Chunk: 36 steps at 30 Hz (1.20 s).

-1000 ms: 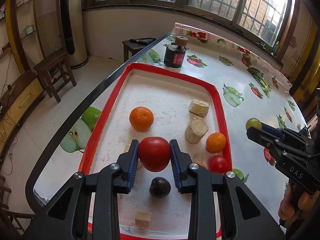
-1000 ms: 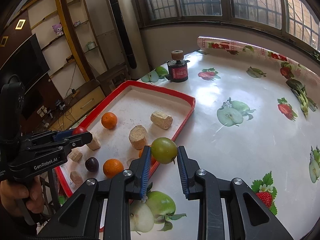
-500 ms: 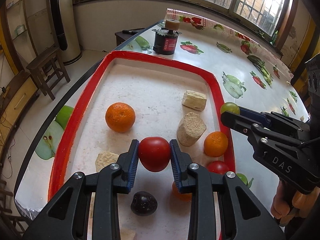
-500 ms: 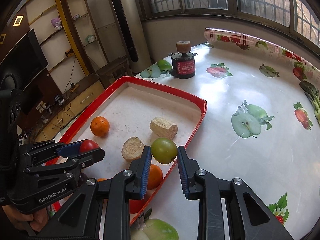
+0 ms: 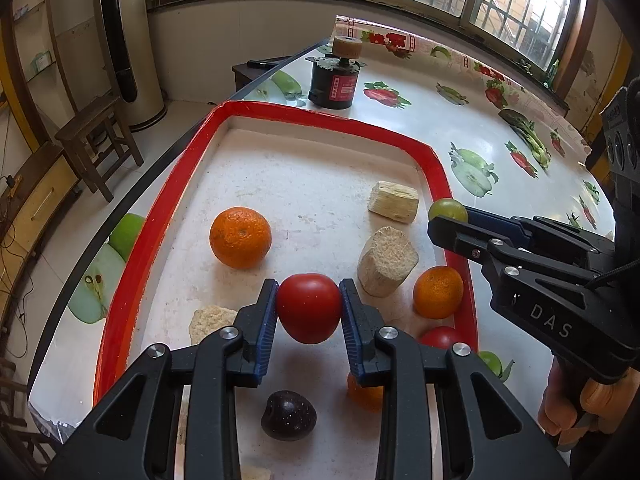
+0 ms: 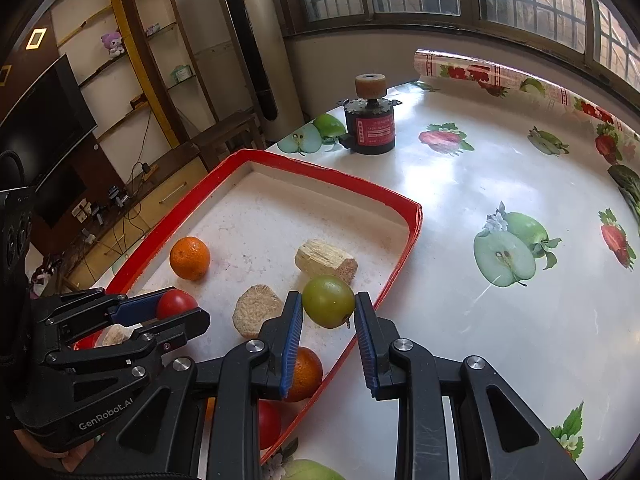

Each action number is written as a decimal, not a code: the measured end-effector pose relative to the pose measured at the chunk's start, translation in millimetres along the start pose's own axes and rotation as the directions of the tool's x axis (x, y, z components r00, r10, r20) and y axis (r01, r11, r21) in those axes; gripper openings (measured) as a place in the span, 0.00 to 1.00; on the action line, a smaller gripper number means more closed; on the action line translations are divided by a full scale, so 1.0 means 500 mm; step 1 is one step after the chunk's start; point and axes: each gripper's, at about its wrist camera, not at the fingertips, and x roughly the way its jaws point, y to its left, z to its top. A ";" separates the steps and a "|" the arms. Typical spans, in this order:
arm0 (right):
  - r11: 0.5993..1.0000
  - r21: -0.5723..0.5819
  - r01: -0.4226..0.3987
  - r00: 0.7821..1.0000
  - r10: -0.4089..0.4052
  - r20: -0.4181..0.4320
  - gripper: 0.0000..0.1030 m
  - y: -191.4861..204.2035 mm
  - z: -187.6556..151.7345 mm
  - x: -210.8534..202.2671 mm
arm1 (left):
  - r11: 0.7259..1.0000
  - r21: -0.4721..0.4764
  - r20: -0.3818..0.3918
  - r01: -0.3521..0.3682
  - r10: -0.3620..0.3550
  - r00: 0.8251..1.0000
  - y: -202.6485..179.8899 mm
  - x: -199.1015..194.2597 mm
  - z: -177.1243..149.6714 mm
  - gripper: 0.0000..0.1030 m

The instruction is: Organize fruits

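My left gripper point(image 5: 309, 307) is shut on a red tomato point(image 5: 309, 306) and holds it above the middle of the red-rimmed tray point(image 5: 164, 204). My right gripper point(image 6: 327, 307) is shut on a green fruit point(image 6: 328, 301) and holds it over the tray's right side; the fruit also shows in the left wrist view point(image 5: 447, 210). In the tray lie two oranges point(image 5: 240, 237) point(image 5: 437, 292), a second tomato point(image 5: 440, 338), a dark plum point(image 5: 289, 421) and a third orange partly hidden under my left fingers.
Several beige cut chunks point(image 5: 387, 261) point(image 5: 393, 201) lie in the tray. A black motor with a cork wheel point(image 5: 334, 77) stands beyond the tray's far end. The fruit-print tablecloth point(image 6: 504, 248) spreads to the right. A wooden stool point(image 5: 96, 136) stands off the table's left edge.
Both grippers have moved forward over the tray with their fruits still held. The right gripper has moved from the table's side of the rim to above the tray's inside.
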 end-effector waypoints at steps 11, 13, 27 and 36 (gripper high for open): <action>1.000 -0.010 -0.019 1.000 0.019 -0.007 0.28 0.002 -0.003 -0.002 | 1.000 0.001 0.004 -0.004 0.004 1.000 -0.003 -0.005 -0.005 0.27; 1.000 -0.013 -0.028 1.000 0.027 -0.008 0.31 0.003 -0.003 -0.006 | 1.000 -0.009 0.003 0.001 -0.001 1.000 -0.002 -0.007 -0.008 0.28; 1.000 -0.019 -0.021 0.999 0.021 0.026 0.47 -0.004 -0.012 -0.047 | 1.000 -0.014 0.013 -0.010 0.010 1.000 -0.001 -0.035 -0.035 0.43; 0.999 -0.031 -0.017 0.999 0.018 0.045 0.47 -0.002 -0.030 -0.087 | 1.000 -0.010 0.028 -0.005 0.005 1.000 -0.004 -0.065 -0.052 0.43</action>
